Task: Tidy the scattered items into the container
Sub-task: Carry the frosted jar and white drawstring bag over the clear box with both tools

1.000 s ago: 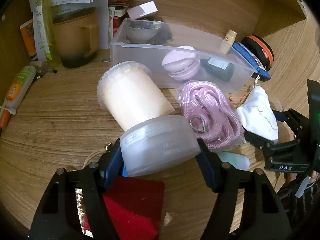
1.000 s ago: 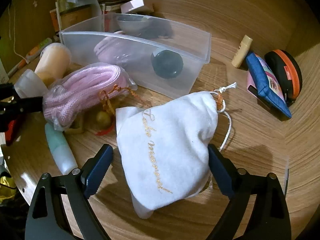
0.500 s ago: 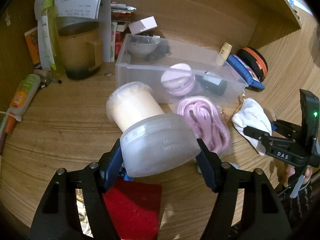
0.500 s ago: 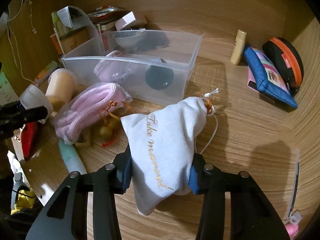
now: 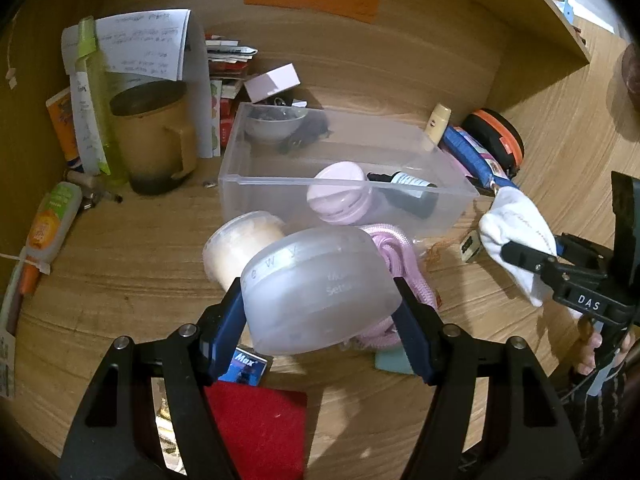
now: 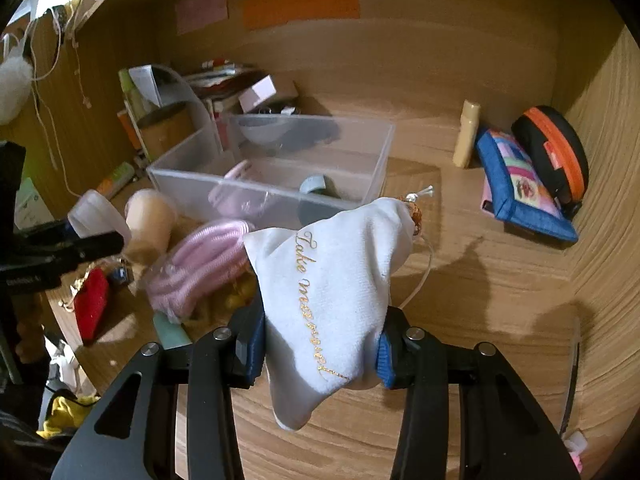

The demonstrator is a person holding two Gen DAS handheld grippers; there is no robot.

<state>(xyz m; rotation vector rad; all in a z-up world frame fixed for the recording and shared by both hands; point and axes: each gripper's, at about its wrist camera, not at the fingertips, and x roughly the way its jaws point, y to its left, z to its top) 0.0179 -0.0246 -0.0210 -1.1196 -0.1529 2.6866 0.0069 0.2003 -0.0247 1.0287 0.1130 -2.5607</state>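
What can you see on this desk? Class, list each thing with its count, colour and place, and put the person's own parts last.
container: 1, clear plastic, desk centre
pink case: 1, inside container, front
dark bottle: 1, inside container, right
grey bowl: 1, inside container, back
bottle: 1, cream with frosted cap, held by left tool
white pouch: 1, gold lettering, held by right tool
pink rope: 1 bundle, in front of container
mug: 1, tan, back left
blue pouch: 1, right of container
red cloth: 1, near edge
left tool: 1, black, shut on bottle
right tool: 1, black, shut on pouch
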